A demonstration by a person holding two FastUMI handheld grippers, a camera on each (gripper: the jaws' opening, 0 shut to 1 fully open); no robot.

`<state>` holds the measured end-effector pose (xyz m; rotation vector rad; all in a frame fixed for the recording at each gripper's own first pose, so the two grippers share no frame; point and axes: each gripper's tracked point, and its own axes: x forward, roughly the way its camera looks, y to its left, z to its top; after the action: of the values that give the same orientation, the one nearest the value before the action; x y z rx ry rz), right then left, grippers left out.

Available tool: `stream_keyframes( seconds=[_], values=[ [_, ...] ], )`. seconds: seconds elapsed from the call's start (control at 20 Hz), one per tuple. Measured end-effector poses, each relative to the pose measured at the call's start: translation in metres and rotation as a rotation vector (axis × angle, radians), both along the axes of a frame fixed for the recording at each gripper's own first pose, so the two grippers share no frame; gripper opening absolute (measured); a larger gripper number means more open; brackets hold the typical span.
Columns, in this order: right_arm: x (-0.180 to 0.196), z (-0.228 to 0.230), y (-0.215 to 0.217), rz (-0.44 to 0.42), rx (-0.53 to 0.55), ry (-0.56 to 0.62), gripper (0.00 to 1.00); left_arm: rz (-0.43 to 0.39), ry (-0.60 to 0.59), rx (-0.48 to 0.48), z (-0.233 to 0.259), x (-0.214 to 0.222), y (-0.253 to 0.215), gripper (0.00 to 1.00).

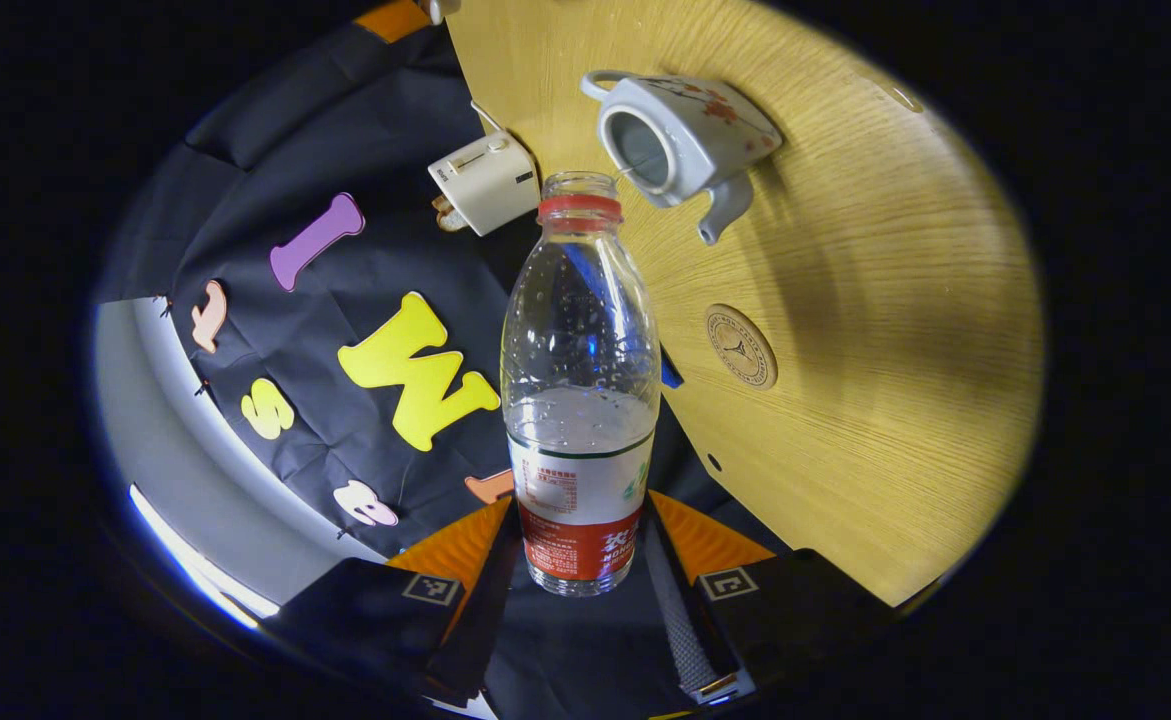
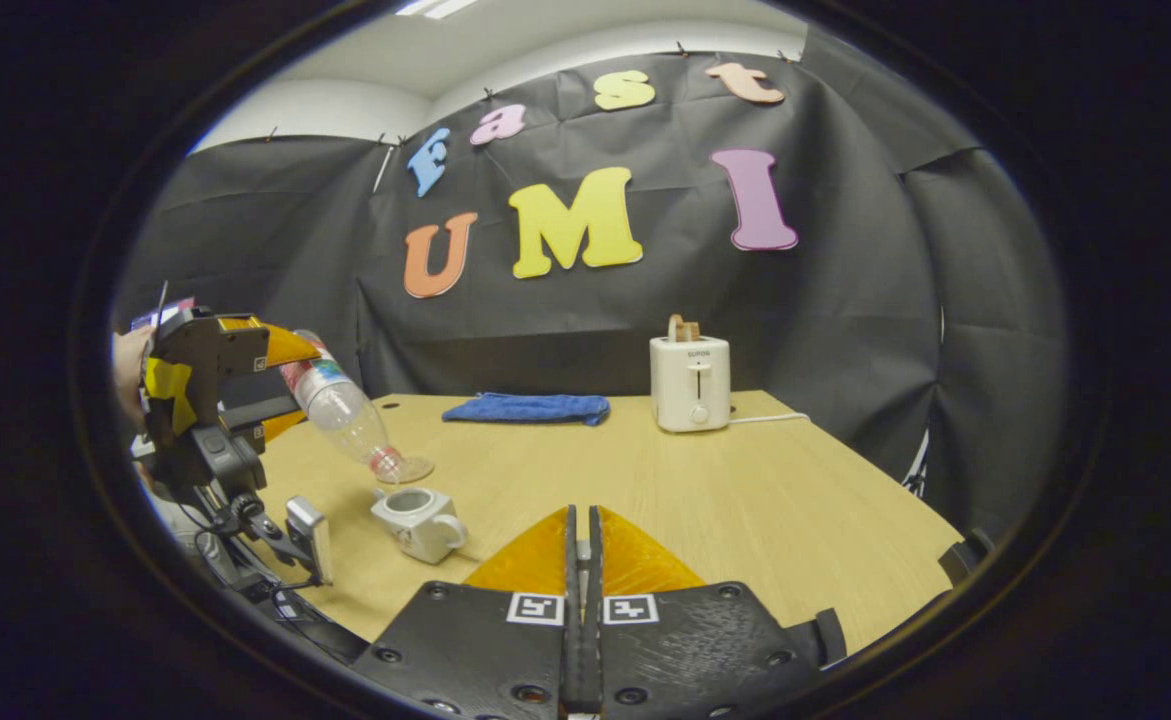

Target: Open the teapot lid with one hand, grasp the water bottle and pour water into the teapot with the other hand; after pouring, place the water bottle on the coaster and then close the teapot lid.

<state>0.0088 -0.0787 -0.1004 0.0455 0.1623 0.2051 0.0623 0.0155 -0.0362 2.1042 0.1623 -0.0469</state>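
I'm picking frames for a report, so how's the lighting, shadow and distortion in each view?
Left gripper view: sharp; teapot and water bottle cast soft shadows on the table, whose edge bows strongly. Right gripper view: evenly lit; wall and table curve toward the rim.

No legible text on bottle label [image 1: 579, 500]; toaster [image 2: 690, 383] brand unreadable

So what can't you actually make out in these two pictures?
- Whether the right gripper holds the teapot lid: right gripper view, its shut fingers hide anything between them.
- Water level in the teapot: left gripper view, the opening is shadowed.
- Part of the coaster: right gripper view, the mouth of the water bottle covers it.
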Motion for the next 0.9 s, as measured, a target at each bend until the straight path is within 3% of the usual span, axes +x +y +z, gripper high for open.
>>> stream_keyframes(
  seconds=[0.5,0.8,0.85,0.9],
  values=[
    [-0.002,0.001,-0.001,0.004,0.010,-0.006,0.00,-0.005,0.008,0.020,0.003,-0.002,-0.009,0.71],
    [-0.004,0.003,0.003,0.006,-0.001,-0.001,0.00,0.007,0.011,-0.067,-0.004,-0.004,-0.002,0.71],
    [-0.004,0.005,0.003,0.004,-0.002,-0.005,0.00,0.010,0.014,-0.086,-0.006,-0.004,0.000,0.67],
    [-0.004,0.007,0.003,0.003,-0.002,-0.007,0.00,0.013,0.017,-0.107,-0.009,-0.002,0.001,0.71]
  ],
)
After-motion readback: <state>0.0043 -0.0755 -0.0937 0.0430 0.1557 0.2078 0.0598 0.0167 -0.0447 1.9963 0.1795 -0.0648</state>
